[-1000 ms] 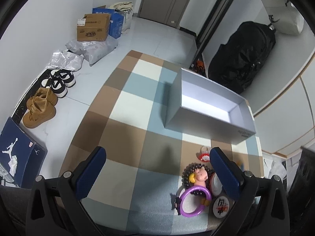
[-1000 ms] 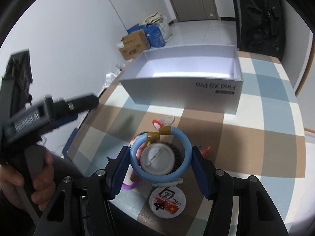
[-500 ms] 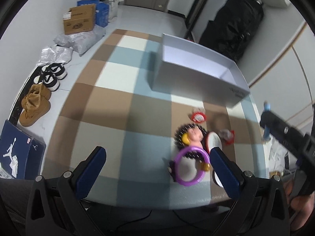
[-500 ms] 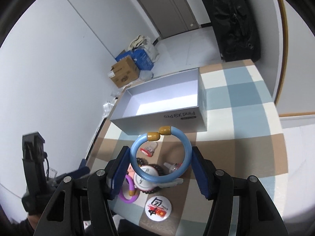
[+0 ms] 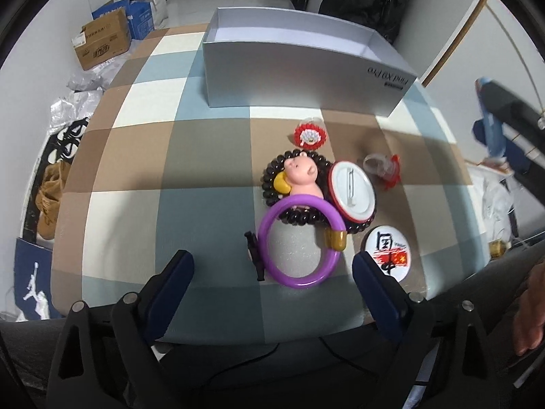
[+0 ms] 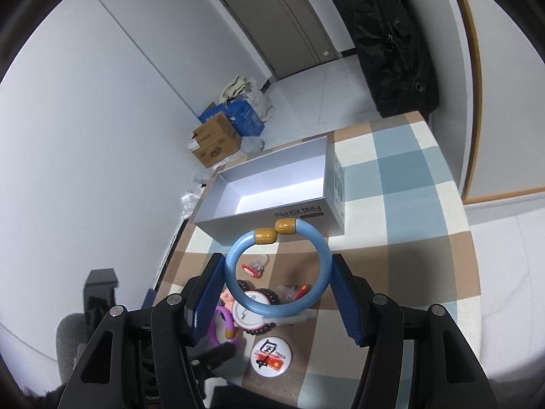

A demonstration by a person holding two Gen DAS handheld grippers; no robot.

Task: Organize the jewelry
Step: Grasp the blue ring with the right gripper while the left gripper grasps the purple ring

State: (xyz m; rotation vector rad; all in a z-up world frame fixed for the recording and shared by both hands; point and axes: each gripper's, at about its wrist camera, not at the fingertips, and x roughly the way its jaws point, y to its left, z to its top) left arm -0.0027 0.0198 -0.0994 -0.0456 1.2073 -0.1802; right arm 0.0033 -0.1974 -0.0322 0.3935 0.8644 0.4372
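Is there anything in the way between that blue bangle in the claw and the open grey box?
Nothing visible. The right gripper holds the blue bangle in the air, above the pile of trinkets, and the grey box lies open-topped just beyond it.

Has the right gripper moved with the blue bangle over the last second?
Yes. The right gripper, shut on the blue bangle, has risen away from the pile and silver box, which look smaller now.

Two handheld black-plastic two-finger grippers, left (image 5: 272,274) and right (image 6: 277,301), carry ribbed navy-blue finger pads (image 6: 207,298) on angular black arms with silver screws; bare skin of a hand (image 5: 531,317) shows beside the left gripper.
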